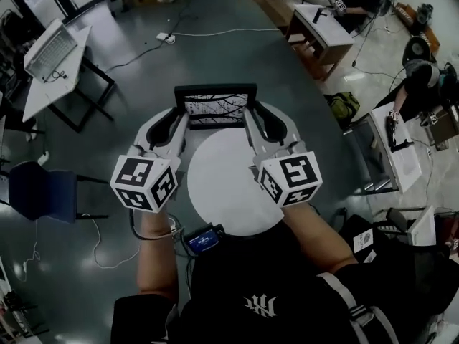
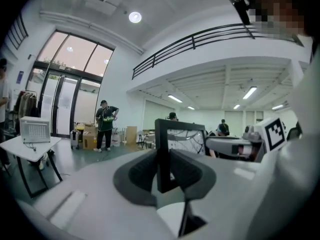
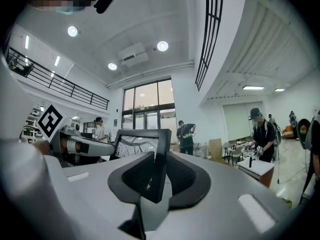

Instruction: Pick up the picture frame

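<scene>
Grey-green floor [image 1: 122,213] spread wide under everything, and a round white worktop [image 1: 229,192] stood right in front of the person. Above its far rim, the jaws of the left gripper [image 1: 179,115] were clamped on the left side bar of the picture frame [image 1: 215,106], the dark pads pressing the black moulding from both faces. The jaws of the right gripper [image 1: 251,115] were closed the same way on the frame's right side bar. Between them the frame hung in the air, clear of the worktop, upright, its pale print of dark branching lines showing. From the left gripper's [image 2: 165,169] own view, the frame [image 2: 161,149] rose straight out of the pads. From the right gripper's [image 3: 154,176] view, the frame [image 3: 161,159] leaned a little. Further out, a white desk [image 1: 54,67] with a laptop stood to the left, and a blue chair [image 1: 43,192] nearer in.
</scene>
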Available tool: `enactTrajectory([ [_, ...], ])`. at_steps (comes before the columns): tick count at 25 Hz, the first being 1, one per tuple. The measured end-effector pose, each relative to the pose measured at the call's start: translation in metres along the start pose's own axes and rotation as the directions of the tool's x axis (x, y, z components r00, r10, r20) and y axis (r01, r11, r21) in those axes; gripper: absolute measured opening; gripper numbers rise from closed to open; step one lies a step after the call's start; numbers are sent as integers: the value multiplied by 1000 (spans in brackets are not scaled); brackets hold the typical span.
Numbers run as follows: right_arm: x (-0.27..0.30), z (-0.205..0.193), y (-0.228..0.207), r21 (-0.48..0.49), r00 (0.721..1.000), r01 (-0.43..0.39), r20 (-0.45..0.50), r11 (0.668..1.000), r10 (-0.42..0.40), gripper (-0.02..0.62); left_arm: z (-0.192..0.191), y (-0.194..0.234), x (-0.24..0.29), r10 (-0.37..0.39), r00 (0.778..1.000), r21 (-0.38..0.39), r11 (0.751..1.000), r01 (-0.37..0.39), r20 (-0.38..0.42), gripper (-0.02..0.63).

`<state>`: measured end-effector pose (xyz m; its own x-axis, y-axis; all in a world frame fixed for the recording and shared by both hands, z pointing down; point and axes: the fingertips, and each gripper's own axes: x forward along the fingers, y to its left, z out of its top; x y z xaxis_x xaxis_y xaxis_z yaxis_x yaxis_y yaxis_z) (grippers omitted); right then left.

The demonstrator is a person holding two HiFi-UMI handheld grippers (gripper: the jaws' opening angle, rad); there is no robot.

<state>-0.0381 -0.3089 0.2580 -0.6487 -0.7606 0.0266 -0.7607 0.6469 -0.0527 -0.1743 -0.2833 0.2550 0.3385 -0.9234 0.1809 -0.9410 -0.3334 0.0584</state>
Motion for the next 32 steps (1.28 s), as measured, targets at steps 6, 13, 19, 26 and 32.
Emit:
enactTrajectory([
  [6,-46,74,8,-47,991,44,127,998,-38,69,67,-38,-36,-54,991,78,996,45,122,77],
  [13,-108,140,12,-99,965,70,258,993,-42,64,120,-89,-70,-102,966,143,987,69,239,77],
  [19,-166,184,6,-118,937,60,349,991,-16,64,163,-144,-100,-117,937,195,979,54,330,77],
  [26,-252,194,-7,-105,923,36,386,994,7,64,168,-225,-132,-124,926,235,971,39,356,77],
  [32,-316,202,-10,-86,906,13,423,996,24,63,168,-285,-165,-122,924,256,966,28,363,77],
])
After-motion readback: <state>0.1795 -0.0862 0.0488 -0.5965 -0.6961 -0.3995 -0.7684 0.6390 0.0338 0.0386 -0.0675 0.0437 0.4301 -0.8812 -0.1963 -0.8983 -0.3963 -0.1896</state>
